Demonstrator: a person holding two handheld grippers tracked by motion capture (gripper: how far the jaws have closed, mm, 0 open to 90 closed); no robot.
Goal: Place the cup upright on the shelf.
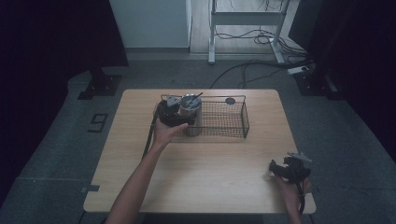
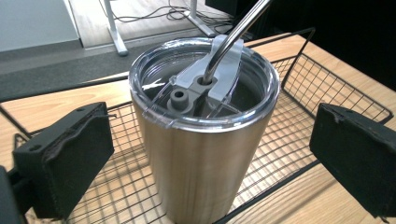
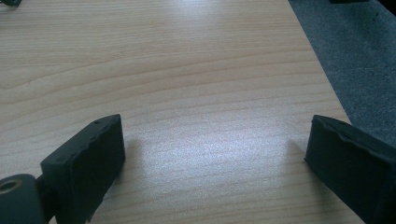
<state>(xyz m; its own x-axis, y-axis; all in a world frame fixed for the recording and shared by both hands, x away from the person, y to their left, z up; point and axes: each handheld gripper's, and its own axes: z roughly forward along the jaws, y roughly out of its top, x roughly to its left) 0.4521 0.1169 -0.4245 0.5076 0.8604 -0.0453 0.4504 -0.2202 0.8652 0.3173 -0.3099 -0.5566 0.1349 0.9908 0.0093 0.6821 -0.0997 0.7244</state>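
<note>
Left gripper (image 1: 180,117) sits at the left end of the wire basket (image 1: 233,122), at the steel tumbler (image 1: 190,112). Jaws wide apart, one on each side of the tumbler, both clear of it with a visible gap in the left gripper view; holding nothing.

Tumbler (image 2: 203,140) stands upright inside the basket (image 2: 327,88), left end, far half of the table (image 1: 210,177). Brushed steel body, clear lid (image 2: 154,81) pressed on the rim, grey slider piece on the lid, metal straw (image 2: 238,32) through the lid hole, leaning up and to the far right. Tumbler base rests on the basket mesh, close to the near rim wire.

Basket is black wire, rectangular, long side running left to right, far centre of the table. A small dark round thing (image 1: 229,101) lies on the table just beyond its far rim; cannot tell what it is.

Right gripper (image 1: 280,169) is at the near right corner of the table, well apart from basket and tumbler. Jaws wide, nothing between them; in the right gripper view bare wood table (image 3: 187,70) shows between the pads (image 3: 88,158), grey floor (image 3: 345,56) past the table's right edge.

Person's left hand (image 1: 164,131) is on the left gripper, forearm coming in from the near edge; right hand (image 1: 288,189) on the right gripper at the near right.
</note>
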